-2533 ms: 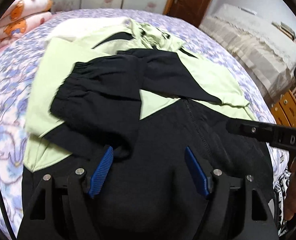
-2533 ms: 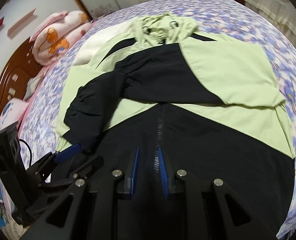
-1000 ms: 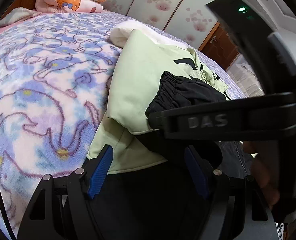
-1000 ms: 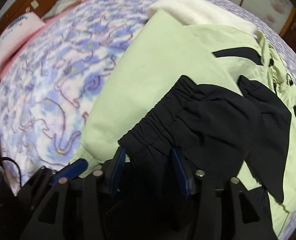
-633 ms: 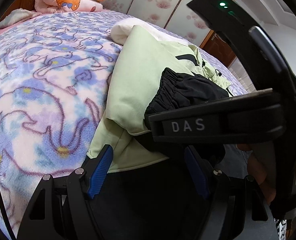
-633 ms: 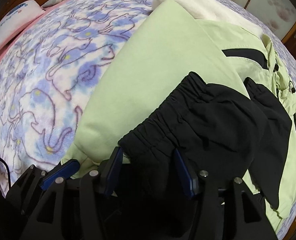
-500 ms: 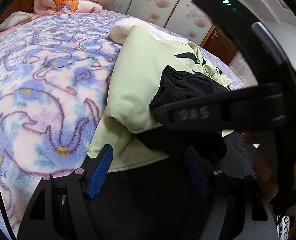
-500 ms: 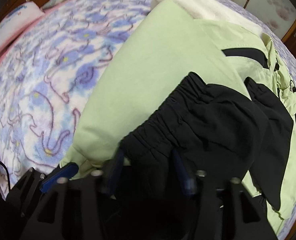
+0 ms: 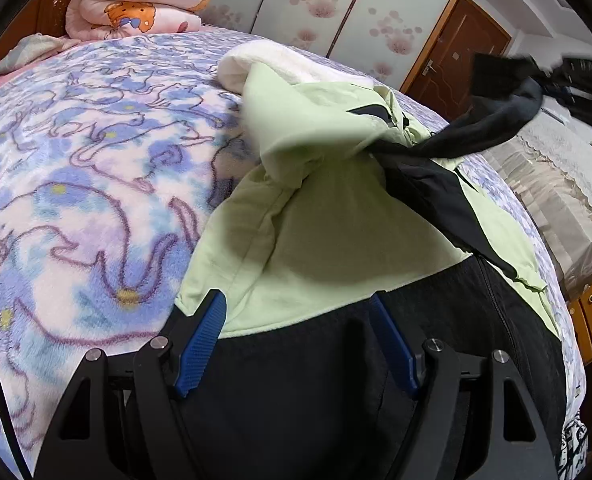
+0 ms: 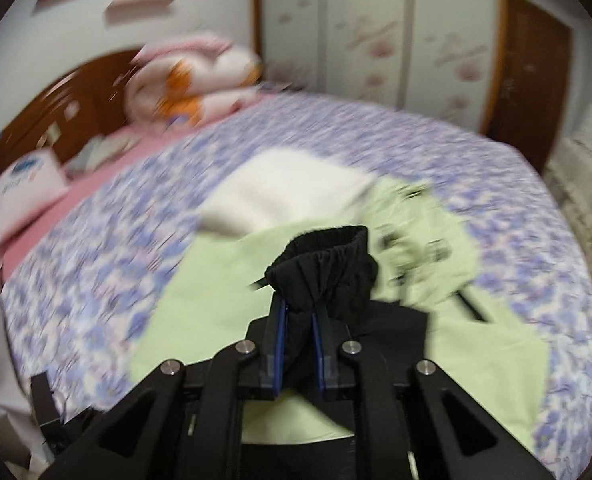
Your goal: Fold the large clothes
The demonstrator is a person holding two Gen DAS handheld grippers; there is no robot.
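A pale green and black zip-front jacket [image 9: 336,240] is lying spread on a bed covered by a fleecy blue, lilac and white patterned blanket [image 9: 76,168]. The jacket's black lower body is sitting nearest the left gripper [image 9: 302,336], and its green upper panels are reaching away toward twelve o'clock in the left wrist view. The left gripper's blue ribbed pads [image 9: 202,338] are standing wide apart over the boundary between the black hem area and the green panel; nothing is being pinched between them.

The right gripper [image 10: 298,344] has just been closing, and its narrow jaws are now clamping the black sleeve with the gathered elastic cuff [image 10: 326,268]. The cuff is bunching above the fingertips, toward twelve o'clock in the right wrist view, which is blurred. In the left wrist view the same sleeve is stretching taut from the jacket's middle toward two o'clock, clear of the bed, and the green shoulder fabric is being drawn up into a peak beneath it.

A white folded cloth [image 9: 280,64] is lying just beyond the jacket's collar at twelve o'clock. A rolled pink quilt with orange cartoon figures [image 9: 136,0] is resting at eleven o'clock near the dark wooden headboard [image 10: 56,108]. A brown wooden door [image 9: 452,56] is standing at one o'clock beside floral wardrobe panels [image 9: 316,4].
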